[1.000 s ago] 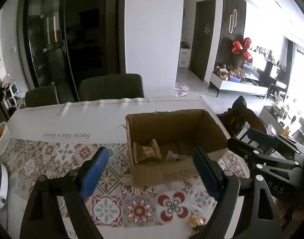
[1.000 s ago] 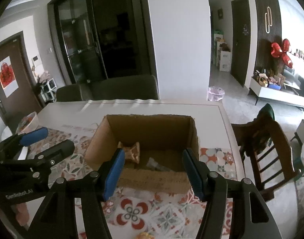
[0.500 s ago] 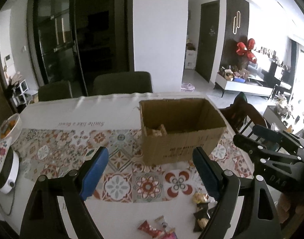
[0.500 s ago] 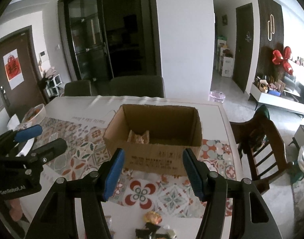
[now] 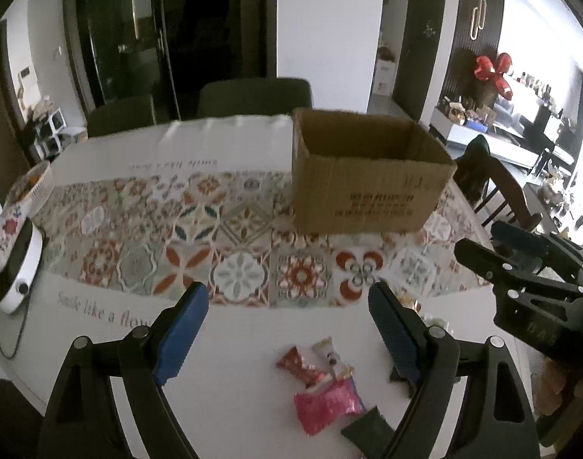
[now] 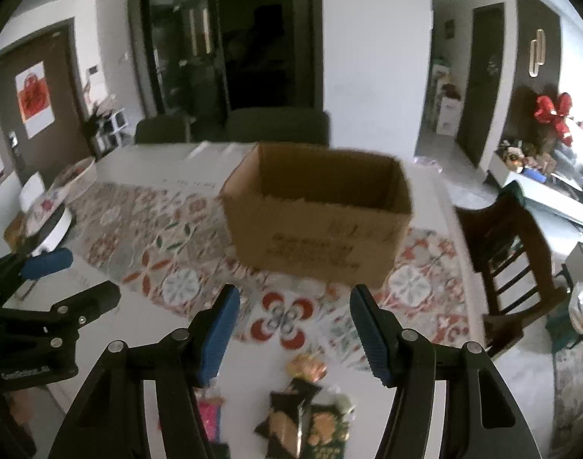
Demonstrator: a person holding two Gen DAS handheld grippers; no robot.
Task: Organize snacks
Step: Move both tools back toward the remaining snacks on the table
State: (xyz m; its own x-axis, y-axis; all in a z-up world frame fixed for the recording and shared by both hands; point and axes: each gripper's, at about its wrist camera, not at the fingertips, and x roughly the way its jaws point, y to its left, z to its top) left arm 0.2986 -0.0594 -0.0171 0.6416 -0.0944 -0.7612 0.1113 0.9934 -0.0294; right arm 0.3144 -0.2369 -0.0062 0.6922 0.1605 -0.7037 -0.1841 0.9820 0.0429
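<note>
Low in both frames, the left gripper (image 5: 287, 329) and right gripper (image 6: 293, 331) hang spread and empty above loose snack packets (image 5: 325, 386) at bottom centre on the white table (image 5: 100, 153). A clean pick means dropping onto one packet, jaws across its short side. Past them, mid-frame, the cardboard box (image 5: 367, 187) hides its contents, and blur smears the dark packets (image 6: 306, 417).
</note>
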